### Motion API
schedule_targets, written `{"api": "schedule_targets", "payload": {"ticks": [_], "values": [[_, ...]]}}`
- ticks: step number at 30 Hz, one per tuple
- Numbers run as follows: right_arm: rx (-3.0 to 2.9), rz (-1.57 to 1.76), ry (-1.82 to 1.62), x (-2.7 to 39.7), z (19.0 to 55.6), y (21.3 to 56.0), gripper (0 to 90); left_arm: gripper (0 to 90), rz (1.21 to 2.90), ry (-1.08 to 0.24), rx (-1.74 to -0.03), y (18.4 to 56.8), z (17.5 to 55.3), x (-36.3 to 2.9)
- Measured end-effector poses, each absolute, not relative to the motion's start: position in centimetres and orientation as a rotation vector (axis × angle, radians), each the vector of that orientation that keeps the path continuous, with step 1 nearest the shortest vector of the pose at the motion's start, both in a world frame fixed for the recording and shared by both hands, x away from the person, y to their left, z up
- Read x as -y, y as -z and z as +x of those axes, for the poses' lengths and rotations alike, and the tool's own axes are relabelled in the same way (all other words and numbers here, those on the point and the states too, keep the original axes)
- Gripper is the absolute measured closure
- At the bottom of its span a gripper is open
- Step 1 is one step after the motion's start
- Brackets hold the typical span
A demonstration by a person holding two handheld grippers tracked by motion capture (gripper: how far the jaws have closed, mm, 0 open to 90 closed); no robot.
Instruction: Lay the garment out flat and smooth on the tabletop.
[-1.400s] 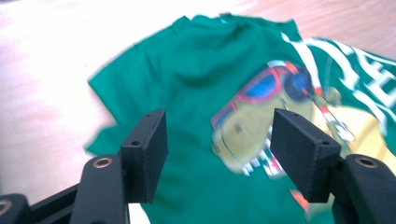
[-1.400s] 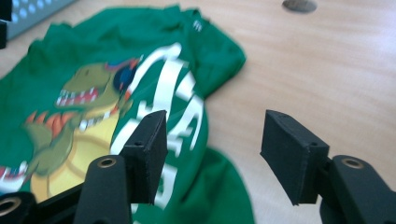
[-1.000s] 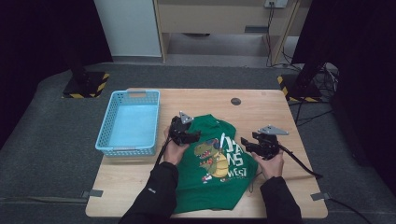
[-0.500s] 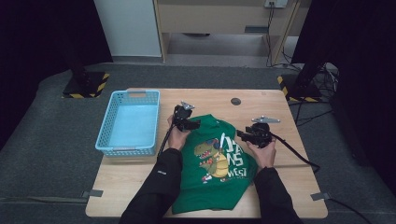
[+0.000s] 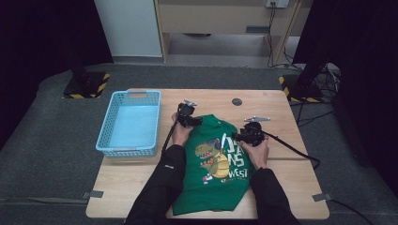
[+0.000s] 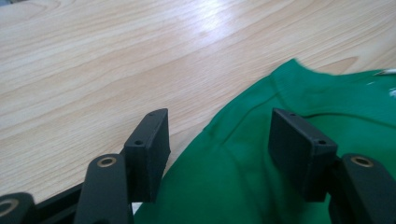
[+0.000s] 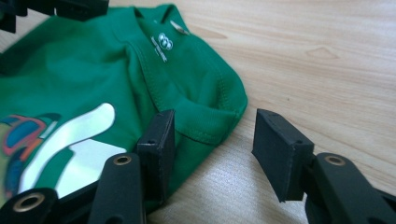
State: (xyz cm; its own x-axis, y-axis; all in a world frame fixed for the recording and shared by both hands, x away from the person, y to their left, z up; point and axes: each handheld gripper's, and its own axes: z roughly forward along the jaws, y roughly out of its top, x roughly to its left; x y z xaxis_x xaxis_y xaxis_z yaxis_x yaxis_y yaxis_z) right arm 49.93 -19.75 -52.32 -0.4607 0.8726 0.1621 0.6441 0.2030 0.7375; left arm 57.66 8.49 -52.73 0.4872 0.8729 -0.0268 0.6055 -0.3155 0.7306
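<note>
Green T-shirt point(image 5: 213, 164): soft knit cotton, lying flat in the lower centre of the high view, its hem at the near edge of the counter point(image 5: 291, 197), collar toward the far side. Print on the chest: a cartoon dinosaur beside white block letters, of which "WEST" can be read; the rest is partly covered by the right hand. A small white printed mark sits inside the collar point(image 7: 163, 44), too small to read. Seams are double-stitched along collar and shoulder.

Left hand-held gripper point(image 5: 188, 121): black, at the shirt's upper left shoulder. Jaws apart, one over bare wood, the other over green cloth, the shirt's edge between them and not pinched.

Right hand-held gripper point(image 5: 240, 137): black, at the shirt's right shoulder, a cable trailing to the lower right. Its jaws have just been closing but stand apart, the sleeve edge point(image 7: 224, 116) between them, unclamped.

Counter: pale wood-grain top, smooth, slightly glossy.

Basket point(image 5: 105, 129): light blue plastic, rectangular, lattice walls, centre left, just beside the shirt.

Round dark disc point(image 5: 237, 101): set in the counter beyond the shirt.
</note>
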Motion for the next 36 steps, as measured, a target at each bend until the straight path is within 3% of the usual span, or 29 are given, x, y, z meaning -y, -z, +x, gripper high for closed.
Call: {"api": "schedule_targets", "payload": {"ticks": [6, 13, 15, 20, 24, 36], "values": [[-2.204, 1.408, -1.085, 19.0, 49.9, 53.2, 55.4, 42.0, 2.063, -0.511, -1.204, 53.2, 57.8, -8.7], [-2.228, 1.337, -1.071, 17.8, 49.7, 53.2, 80.3, 75.0, 2.060, -0.506, -1.220, 53.0, 56.5, -8.4], [-2.230, 1.337, -1.074, 17.6, 49.7, 53.2, 81.7, 81.2, 2.061, -0.499, -1.232, 52.9, 56.2, -8.4], [-2.209, 1.317, -1.101, 17.9, 49.4, 52.5, 82.3, 84.0, 2.029, -0.459, -1.234, 52.1, 55.2, -9.2], [-2.153, 1.269, -1.169, 18.6, 48.5, 50.0, 82.3, 83.9, 1.918, -0.484, -1.220, 49.3, 53.5, -10.6], [-1.835, 1.097, -1.258, 18.0, 44.7, 40.6, 82.0, 83.7, 1.705, -0.798, -1.025, 40.1, 46.8, -12.0]]}}
